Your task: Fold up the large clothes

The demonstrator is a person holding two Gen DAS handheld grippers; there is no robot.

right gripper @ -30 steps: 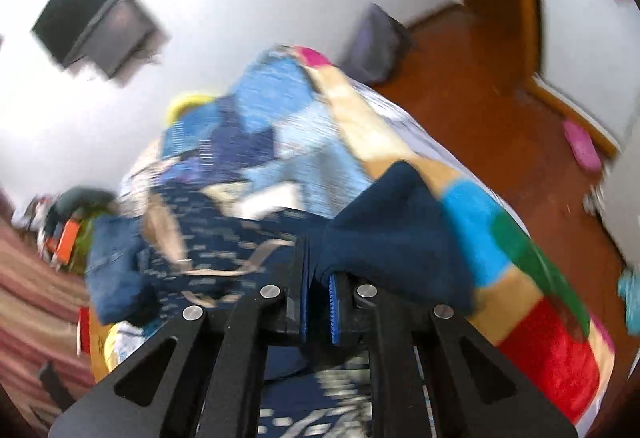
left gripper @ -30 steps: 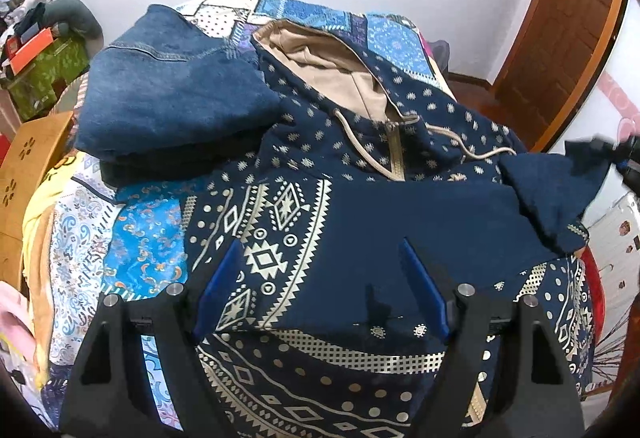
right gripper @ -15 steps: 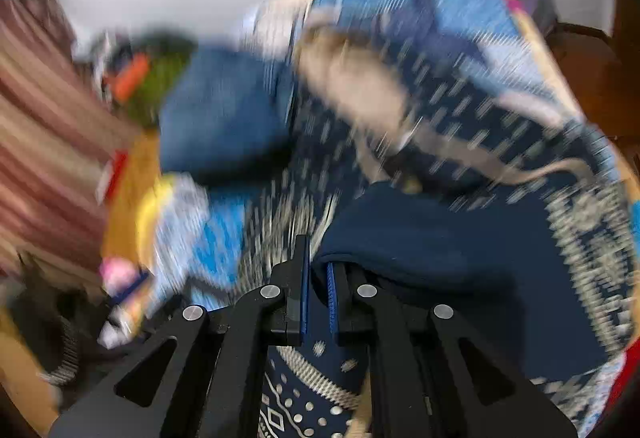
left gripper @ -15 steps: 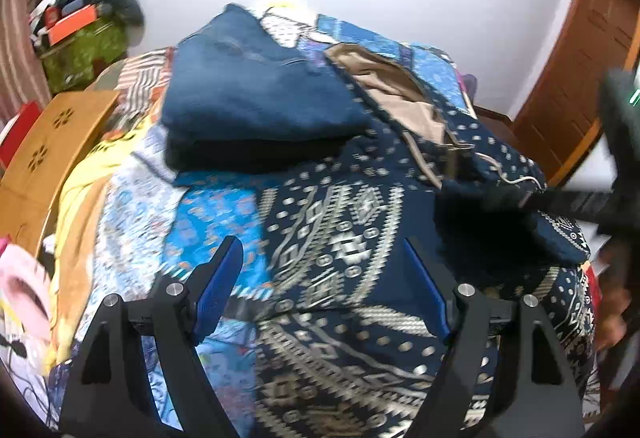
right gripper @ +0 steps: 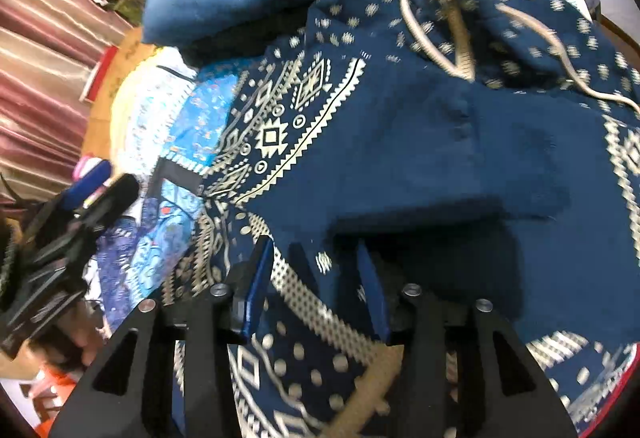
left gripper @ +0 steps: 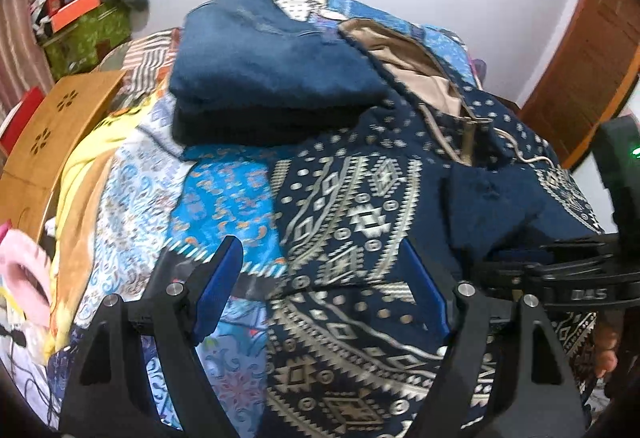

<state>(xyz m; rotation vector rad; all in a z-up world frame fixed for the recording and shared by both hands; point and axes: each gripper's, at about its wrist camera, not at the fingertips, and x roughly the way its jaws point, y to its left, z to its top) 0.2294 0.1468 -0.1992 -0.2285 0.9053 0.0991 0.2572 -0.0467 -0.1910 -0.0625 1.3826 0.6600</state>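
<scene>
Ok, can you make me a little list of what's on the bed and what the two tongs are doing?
garment: patterned navy hoodie spread on the bed, its sleeve folded across the chest
pile: folded jeans beside the hood
cover: patchwork bedspread
left tongs: open, above the hoodie's edge, nothing gripped
right tongs: just been opening, sleeve let go, pads not pressing cloth

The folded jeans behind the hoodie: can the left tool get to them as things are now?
Probably yes. The folded jeans lie uncovered on top of the pile, beyond the patterned hoodie. The left tool is open and empty, and nothing stands between them; it would only pass over the hoodie.
</scene>
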